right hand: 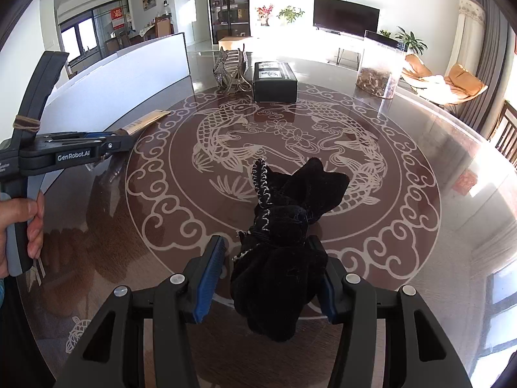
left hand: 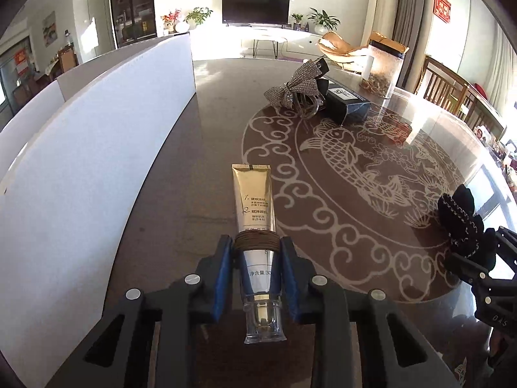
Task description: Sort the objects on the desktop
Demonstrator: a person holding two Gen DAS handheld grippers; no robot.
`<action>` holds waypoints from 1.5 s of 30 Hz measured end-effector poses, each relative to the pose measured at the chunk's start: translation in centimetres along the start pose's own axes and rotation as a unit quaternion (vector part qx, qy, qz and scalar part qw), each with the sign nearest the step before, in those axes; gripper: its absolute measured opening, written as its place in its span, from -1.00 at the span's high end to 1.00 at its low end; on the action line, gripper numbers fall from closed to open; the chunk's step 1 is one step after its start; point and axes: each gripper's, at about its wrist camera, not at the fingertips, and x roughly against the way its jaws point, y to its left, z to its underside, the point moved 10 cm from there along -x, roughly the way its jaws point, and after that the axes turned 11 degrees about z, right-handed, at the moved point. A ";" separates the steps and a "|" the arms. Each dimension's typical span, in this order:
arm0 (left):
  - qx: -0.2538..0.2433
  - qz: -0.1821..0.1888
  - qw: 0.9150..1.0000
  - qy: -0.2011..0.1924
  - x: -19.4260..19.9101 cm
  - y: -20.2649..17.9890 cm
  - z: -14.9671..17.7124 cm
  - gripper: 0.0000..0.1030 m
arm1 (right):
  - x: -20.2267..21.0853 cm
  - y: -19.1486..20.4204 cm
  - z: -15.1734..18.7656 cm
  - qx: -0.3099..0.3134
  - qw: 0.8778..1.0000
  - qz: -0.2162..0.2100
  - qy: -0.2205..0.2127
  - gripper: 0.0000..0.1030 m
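Left gripper (left hand: 256, 258) jaws nearly shut, pinching the gold-and-white plastic cosmetic tube (left hand: 255, 216) just past its clear cap; lift level so the long end ahead of the jaws doesn't droop; right gripper (right hand: 269, 271) half-open around the black velvet bow (right hand: 284, 242), far pad contact hidden; destination out of view.

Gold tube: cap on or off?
On. The gold tube shows its clear cap fitted at the near end, between the left gripper fingers.
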 end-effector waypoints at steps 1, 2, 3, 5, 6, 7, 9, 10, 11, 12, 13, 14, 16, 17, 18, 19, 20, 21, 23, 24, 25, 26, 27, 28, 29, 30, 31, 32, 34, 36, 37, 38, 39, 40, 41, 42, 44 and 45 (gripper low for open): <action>0.000 0.000 1.000 0.001 0.6 -0.3 0.8 0.43 | 0.0 0.0 0.0 0.000 1.000 0.000 0.000 -0.04; 0.000 0.001 1.000 0.003 1.1 -0.7 1.5 0.43 | 0.0 0.0 0.0 0.000 1.000 0.000 0.000 -0.04; -0.003 0.000 1.000 0.006 1.5 -1.1 2.2 0.43 | 0.0 0.0 0.0 0.001 1.000 0.001 0.000 -0.04; -0.012 -0.001 1.000 0.014 2.2 -1.8 3.3 0.43 | 0.1 0.0 0.0 0.001 1.000 0.002 0.000 -0.04; -0.015 -0.002 1.000 0.016 2.5 -2.2 3.9 0.43 | 0.1 0.0 0.0 0.001 1.000 0.002 0.000 -0.04; -0.017 -0.002 1.000 0.018 2.7 -2.5 4.3 0.43 | 0.0 0.0 0.0 0.001 1.000 0.002 0.000 -0.04; -0.018 -0.003 1.000 0.019 3.2 -2.6 4.9 0.41 | 0.1 -0.1 0.0 0.001 1.000 0.002 0.000 -0.04; -0.020 -0.003 1.000 0.019 3.3 -2.5 5.1 0.41 | 0.0 0.0 0.0 0.001 1.000 0.002 0.000 -0.04; -0.021 -0.002 1.000 0.019 3.5 -2.2 5.1 0.39 | 0.0 0.0 0.0 0.001 1.000 0.002 0.000 -0.04; -0.022 -0.005 1.000 0.019 3.3 -2.2 5.1 0.21 | 0.0 0.0 0.0 0.001 1.000 0.002 0.000 -0.03; -0.023 -0.011 0.999 0.021 3.2 -2.0 5.1 -0.28 | 0.0 0.0 0.0 0.001 1.000 0.003 0.000 -0.03; -0.021 -0.021 0.999 0.024 2.9 -1.6 5.2 -0.62 | 0.0 -0.1 0.0 0.001 1.000 0.004 0.000 -0.10; -0.012 -0.011 0.999 0.033 2.5 -1.1 5.5 -1.00 | -0.2 -0.1 0.1 0.001 1.000 0.003 0.005 -0.46; -0.012 -0.008 0.999 0.034 2.6 -1.0 5.5 -1.00 | -0.4 -0.1 0.1 0.001 1.000 0.003 0.009 -0.60; -0.016 -0.008 0.999 0.034 2.6 -1.1 5.6 -1.00 | -0.4 -0.1 0.2 0.002 1.000 0.003 0.011 -0.60; -0.016 -0.007 0.999 0.031 2.6 -1.1 5.6 -1.00 | -0.4 -0.1 0.2 0.003 1.000 0.004 0.011 -0.60; -0.017 -0.008 0.999 0.030 2.7 -1.1 5.7 -1.00 | -0.4 -0.1 0.2 0.002 1.000 0.003 0.011 -0.61; -0.016 -0.008 0.999 0.029 2.7 -1.1 5.7 -1.00 | -0.4 -0.1 0.2 0.002 1.000 0.002 0.011 -0.63; -0.013 -0.010 0.999 0.027 2.6 -1.2 5.6 -1.00 | -0.4 0.1 0.3 0.004 1.000 0.000 0.012 -0.67; -0.013 -0.011 1.000 0.027 2.6 -1.2 5.6 -1.00 | -0.5 0.1 0.3 0.005 1.000 -0.002 0.013 -0.74; -0.012 -0.011 1.000 0.026 2.6 -1.2 5.5 -1.00 | -0.5 0.3 0.3 0.008 1.000 -0.003 0.014 -0.78; -0.012 -0.010 1.000 0.026 2.6 -1.2 5.5 -1.00 | -0.6 0.4 0.4 0.011 1.000 -0.003 0.016 -0.89; -0.012 -0.010 1.000 0.026 2.6 -1.2 5.5 -1.00 | -0.8 0.4 0.5 0.013 1.000 -0.002 0.020 -0.99; -0.012 -0.010 1.000 0.026 2.6 -1.2 5.5 -1.00 | -0.9 0.4 0.5 0.012 1.000 -0.003 0.023 -1.00; -0.012 -0.010 1.000 0.026 2.6 -1.2 5.5 -1.00 | -0.9 0.4 0.5 0.012 1.000 -0.003 0.024 -1.00; -0.012 -0.009 1.000 0.026 2.6 -1.2 5.5 -1.00 | -0.9 0.4 0.5 0.012 1.000 -0.003 0.023 -1.00; -0.012 -0.009 1.000 0.026 2.6 -1.2 5.5 -1.00 | -0.9 0.5 0.6 0.012 1.000 -0.003 0.024 -1.00; -0.012 -0.009 1.000 0.026 2.6 -1.2 5.5 -1.00 | -0.9 0.5 0.5 0.012 1.000 -0.003 0.024 -1.00; -0.012 -0.009 1.000 0.026 2.6 -1.2 5.5 -1.00 | -0.9 0.5 0.6 0.013 1.000 -0.003 0.024 -1.00; -0.011 -0.009 1.000 0.026 2.6 -1.2 5.4 -1.00 | -0.9 0.5 0.6 0.012 1.000 -0.003 0.024 -1.00; -0.011 -0.009 1.000 0.026 2.6 -1.2 5.4 -1.00 | -0.9 0.4 0.6 0.012 1.000 -0.003 0.024 -1.00; -0.011 -0.010 1.000 0.026 2.5 -1.2 5.4 -1.00 | -0.9 0.4 0.6 0.012 1.000 -0.003 0.024 -1.00; -0.011 -0.010 1.000 0.026 2.5 -1.2 5.4 -1.00 | -0.9 0.5 0.6 0.012 1.000 -0.003 0.024 -1.00; -0.011 -0.010 1.000 0.026 2.5 -1.3 5.4 -1.00 | -0.9 0.5 0.5 0.012 1.000 -0.003 0.024 -1.00; -0.011 -0.010 1.000 0.026 2.5 -1.2 5.3 -1.00 | -0.9 0.4 0.6 0.012 1.000 -0.003 0.024 -1.00; -0.011 -0.010 1.000 0.026 2.5 -1.3 5.3 -1.00 | -0.9 0.5 0.6 0.012 1.000 -0.003 0.024 -1.00; -0.011 -0.010 1.000 0.026 2.5 -1.2 5.3 -1.00 | -0.9 0.5 0.6 0.012 1.000 -0.003 0.024 -1.00; -0.011 -0.010 1.000 0.026 2.5 -1.3 5.3 -1.00 | -0.9 0.4 0.6 0.012 1.000 -0.003 0.024 -1.00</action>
